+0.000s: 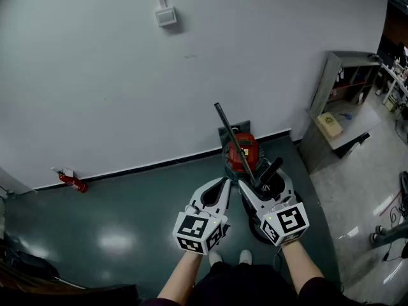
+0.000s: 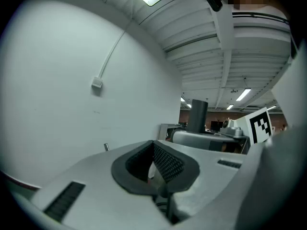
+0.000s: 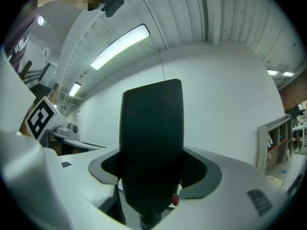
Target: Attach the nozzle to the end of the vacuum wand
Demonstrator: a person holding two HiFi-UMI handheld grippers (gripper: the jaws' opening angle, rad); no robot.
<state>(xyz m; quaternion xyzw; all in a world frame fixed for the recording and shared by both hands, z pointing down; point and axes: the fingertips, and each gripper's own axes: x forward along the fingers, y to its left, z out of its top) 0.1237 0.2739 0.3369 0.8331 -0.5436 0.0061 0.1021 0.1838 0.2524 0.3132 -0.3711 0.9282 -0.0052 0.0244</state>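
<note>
A red vacuum [image 1: 246,150] stands on the floor against the wall. Its thin dark wand [image 1: 229,131] slants up and to the left from it. My right gripper [image 1: 264,183] is shut on a black nozzle [image 1: 271,169], which sticks up out of the jaws just right of the wand's lower part. In the right gripper view the nozzle [image 3: 152,147] fills the gap between the pads. My left gripper [image 1: 224,183] hovers beside the right one, jaws shut with nothing in them; its dark pads [image 2: 165,163] meet. From the left gripper view the nozzle [image 2: 197,115] rises above the right gripper [image 2: 211,139].
A red fire extinguisher [image 1: 72,182] lies by the wall at the left. A grey shelf unit [image 1: 341,101] with a box on it stands at the right. A white box [image 1: 166,16] is mounted on the wall. The person's shoes [image 1: 230,257] are below the grippers.
</note>
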